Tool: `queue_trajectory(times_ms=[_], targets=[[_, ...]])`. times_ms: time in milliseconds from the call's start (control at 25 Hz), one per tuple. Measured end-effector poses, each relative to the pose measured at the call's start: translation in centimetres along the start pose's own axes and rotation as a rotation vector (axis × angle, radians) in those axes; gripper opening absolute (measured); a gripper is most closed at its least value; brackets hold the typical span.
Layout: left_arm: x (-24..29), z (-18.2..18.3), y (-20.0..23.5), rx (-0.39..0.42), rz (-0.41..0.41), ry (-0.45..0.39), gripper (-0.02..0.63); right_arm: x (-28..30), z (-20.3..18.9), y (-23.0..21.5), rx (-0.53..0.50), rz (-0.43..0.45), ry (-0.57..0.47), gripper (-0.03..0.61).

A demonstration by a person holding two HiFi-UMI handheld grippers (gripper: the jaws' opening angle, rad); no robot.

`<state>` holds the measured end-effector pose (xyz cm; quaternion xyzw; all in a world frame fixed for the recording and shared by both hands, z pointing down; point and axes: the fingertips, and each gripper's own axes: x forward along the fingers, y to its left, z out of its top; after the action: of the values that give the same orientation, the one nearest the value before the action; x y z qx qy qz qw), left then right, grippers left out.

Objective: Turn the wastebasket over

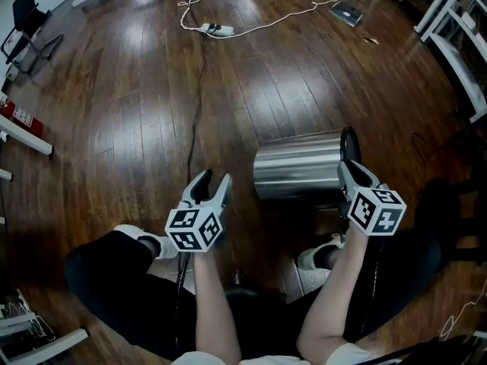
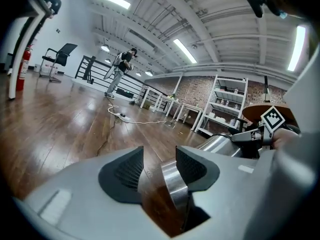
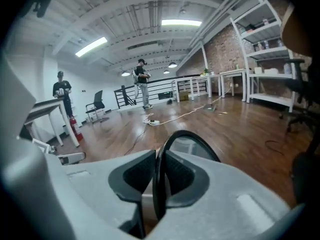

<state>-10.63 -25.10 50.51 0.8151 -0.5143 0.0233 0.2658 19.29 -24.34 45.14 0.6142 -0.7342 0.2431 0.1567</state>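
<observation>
A shiny steel wastebasket (image 1: pixel 297 166) lies on its side on the wood floor, its black rim (image 1: pixel 351 144) facing right. My right gripper (image 1: pixel 348 167) is shut on that rim; in the right gripper view the thin black rim (image 3: pixel 192 139) runs between the pads of the right gripper (image 3: pixel 159 176). My left gripper (image 1: pixel 214 178) hovers open just left of the basket's closed end. In the left gripper view the jaws of the left gripper (image 2: pixel 159 166) stand apart, with the basket's steel end edge (image 2: pixel 172 184) showing in the gap and its body (image 2: pixel 225 144) to the right.
A power strip (image 1: pixel 217 30) with a white cord lies far ahead, and a black cable (image 1: pixel 199 105) runs toward me. A fire extinguisher (image 1: pixel 19 115) and chair (image 1: pixel 27 21) stand left, white shelving (image 1: pixel 456 44) right. My shoes (image 1: pixel 319 257) are just below the basket.
</observation>
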Motion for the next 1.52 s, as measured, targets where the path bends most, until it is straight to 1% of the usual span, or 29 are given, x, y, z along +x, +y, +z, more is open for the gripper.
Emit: queue_trajectory(times_ms=[120, 200, 280, 320, 360, 440, 480, 520, 560, 600, 640, 720, 800, 880, 920, 960, 1000, 1040, 1120, 1160, 1240, 1280, 1320, 1360, 1400, 1440, 1520], targets=[[0.9, -0.7, -1.1, 0.004, -0.027, 0.026, 0.222, -1.2, -1.1, -3.4, -0.012, -0.114, 0.052, 0.049], [1.6, -1.4, -2.0, 0.011, -0.050, 0.050, 0.222, -1.7, -1.8, -5.1, 0.018, -0.142, 0.057, 0.053], [2.5, -2.2, -3.2, 0.020, -0.077, 0.075, 0.222, -2.0, -2.4, -5.9, 0.071, -0.115, 0.055, 0.052], [3.0, -2.6, -3.7, 0.025, -0.092, 0.087, 0.222, -1.9, -3.0, -6.2, 0.082, -0.103, 0.077, 0.054], [3.4, -3.0, -4.2, 0.033, -0.108, 0.100, 0.222, -1.6, -4.2, -6.4, 0.077, -0.101, 0.124, 0.057], [4.0, -3.7, -5.0, 0.052, -0.133, 0.124, 0.222, -0.4, -8.8, -6.3, 0.061, -0.089, 0.281, 0.067], [4.2, -4.0, -5.2, 0.062, -0.140, 0.136, 0.222, 0.5, -11.4, -5.6, 0.082, -0.056, 0.342, 0.071], [4.4, -4.3, -5.4, 0.072, -0.142, 0.148, 0.222, 1.4, -13.3, -4.7, 0.124, -0.005, 0.354, 0.079], [4.6, -4.5, -5.5, 0.082, -0.140, 0.160, 0.222, 2.2, -13.9, -3.9, 0.164, 0.042, 0.324, 0.064], [4.9, -4.6, -5.5, 0.093, -0.134, 0.170, 0.222, 2.8, -13.7, -3.4, 0.170, 0.062, 0.289, 0.062], [5.1, -4.5, -5.3, 0.101, -0.122, 0.175, 0.222, 3.3, -13.0, -3.3, 0.138, 0.055, 0.274, 0.065], [5.4, -4.1, -3.9, 0.100, -0.073, 0.168, 0.224, 3.9, -12.0, -3.6, 0.065, 0.022, 0.282, 0.075], [5.5, -3.7, -1.9, 0.072, -0.007, 0.143, 0.224, 4.1, -11.8, -3.7, 0.057, 0.017, 0.287, 0.075], [5.8, -3.7, -0.6, 0.036, 0.017, 0.130, 0.229, 4.3, -11.7, -3.9, 0.050, 0.015, 0.294, 0.077], [6.1, -4.1, -0.4, 0.016, 0.006, 0.136, 0.232, 4.4, -11.6, -3.9, 0.036, 0.013, 0.303, 0.081], [6.4, -4.6, -0.4, -0.007, -0.016, 0.150, 0.243, 4.4, -11.3, -3.9, 0.020, 0.017, 0.316, 0.099], [6.8, -5.2, -0.6, -0.029, -0.047, 0.170, 0.258, 4.4, -11.0, -3.8, 0.009, 0.032, 0.329, 0.139], [7.1, -5.8, -0.9, -0.044, -0.085, 0.196, 0.264, 4.4, -10.7, -3.5, 0.005, 0.057, 0.339, 0.162], [8.0, -7.0, -1.8, -0.047, -0.155, 0.253, 0.300, 4.3, -10.0, -3.1, 0.009, 0.108, 0.348, 0.181], [8.5, -7.4, -2.1, -0.040, -0.170, 0.275, 0.318, 4.3, -9.8, -3.2, 0.013, 0.123, 0.352, 0.181], [9.3, -7.8, -2.1, -0.037, -0.161, 0.291, 0.317, 4.5, -10.1, -3.4, 0.027, 0.139, 0.376, 0.181], [9.7, -7.8, -1.9, -0.048, -0.149, 0.288, 0.301, 4.7, -10.6, -3.3, 0.040, 0.150, 0.394, 0.181], [9.9, -7.6, -1.7, -0.069, -0.137, 0.285, 0.263, 4.9, -11.1, -3.2, 0.055, 0.165, 0.412, 0.181], [10.1, -7.4, -1.4, -0.094, -0.128, 0.286, 0.247, 5.1, -11.5, -3.1, 0.069, 0.176, 0.425, 0.171], [10.2, -7.2, -1.3, -0.118, -0.119, 0.291, 0.237, 5.4, -11.8, -3.3, 0.075, 0.179, 0.431, 0.148], [10.3, -7.1, -1.2, -0.133, -0.112, 0.298, 0.230, 5.6, -11.8, -3.5, 0.070, 0.176, 0.435, 0.086], [10.3, -7.2, -1.1, -0.141, -0.105, 0.309, 0.222, 5.6, -11.9, -4.0, 0.056, 0.175, 0.446, 0.083]])
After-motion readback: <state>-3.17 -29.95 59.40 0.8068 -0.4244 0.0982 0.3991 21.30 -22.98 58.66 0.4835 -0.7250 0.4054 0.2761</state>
